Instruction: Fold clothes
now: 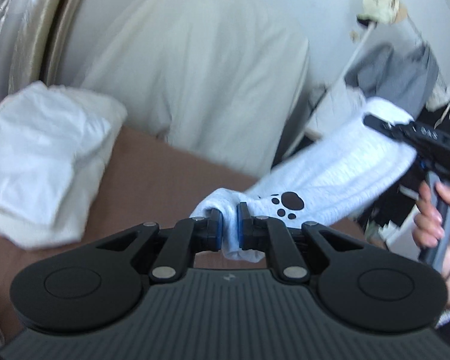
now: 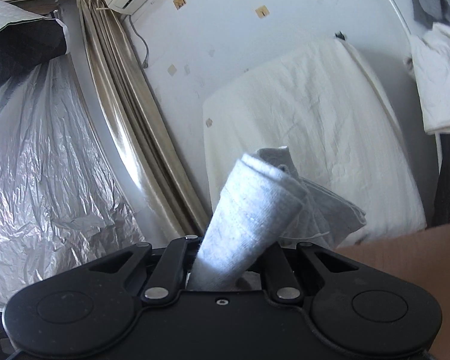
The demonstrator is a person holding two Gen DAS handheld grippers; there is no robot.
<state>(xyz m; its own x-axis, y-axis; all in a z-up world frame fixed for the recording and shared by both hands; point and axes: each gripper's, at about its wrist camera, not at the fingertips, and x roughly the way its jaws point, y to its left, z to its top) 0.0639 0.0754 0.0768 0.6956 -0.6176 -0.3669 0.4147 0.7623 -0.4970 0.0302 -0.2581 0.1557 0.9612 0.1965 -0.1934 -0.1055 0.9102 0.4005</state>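
Observation:
A white sock (image 1: 330,177) with a dark paw print is stretched in the air above the brown table (image 1: 153,174). My left gripper (image 1: 229,225) is shut on its toe end, blue pads pinching the fabric. At the right of the left wrist view, my right gripper (image 1: 405,135), held by a hand (image 1: 435,213), grips the sock's other end. In the right wrist view the sock's cuff (image 2: 255,207) sticks up between the jaws of the right gripper (image 2: 228,255), which is shut on it; the fingertips are hidden by the fabric.
A pile of folded white clothes (image 1: 42,156) lies on the table at the left. A large white cloth (image 1: 201,69) hangs behind the table. Curtains (image 2: 126,114) and plastic sheeting (image 2: 39,156) are at the left. Grey clothes (image 1: 399,69) hang at the right.

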